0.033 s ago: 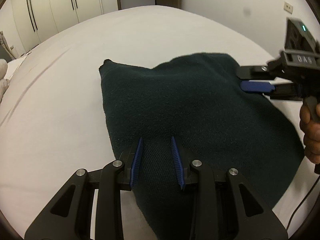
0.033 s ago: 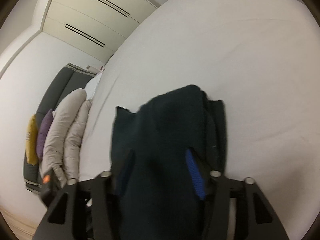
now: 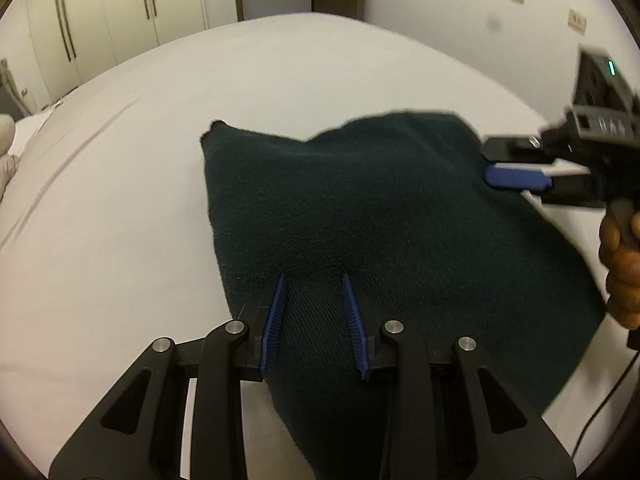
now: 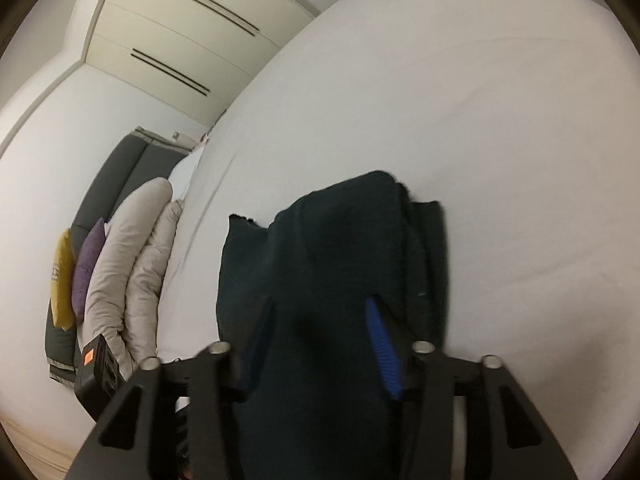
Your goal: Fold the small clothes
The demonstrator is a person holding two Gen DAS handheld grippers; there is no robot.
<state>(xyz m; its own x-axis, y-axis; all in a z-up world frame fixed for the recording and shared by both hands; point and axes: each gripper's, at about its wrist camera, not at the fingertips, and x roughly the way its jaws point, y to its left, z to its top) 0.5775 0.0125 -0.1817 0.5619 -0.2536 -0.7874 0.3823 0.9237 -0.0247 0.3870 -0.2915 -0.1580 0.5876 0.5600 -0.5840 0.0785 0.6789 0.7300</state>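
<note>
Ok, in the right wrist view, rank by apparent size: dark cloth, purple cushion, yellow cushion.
1. Dark cloth, by far the largest, though nearest the camera.
2. Purple cushion and yellow cushion look alike; both are partly hidden, so unranked.

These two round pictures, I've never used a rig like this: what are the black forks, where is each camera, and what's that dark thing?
No robot here: a person carries a hand-held two-finger gripper in each hand, and a wide-angle camera on each looks out along its fingers.

The left wrist view shows the left gripper at the bottom, its blue pads on either side of a fold of the dark cloth. At the right edge, the right gripper, carried by a hand, holds another edge.

The right wrist view looks along the right gripper's fingers, cloth bunched between them.

The cloth lies on a white bed. Pillows are stacked at the side.
</note>
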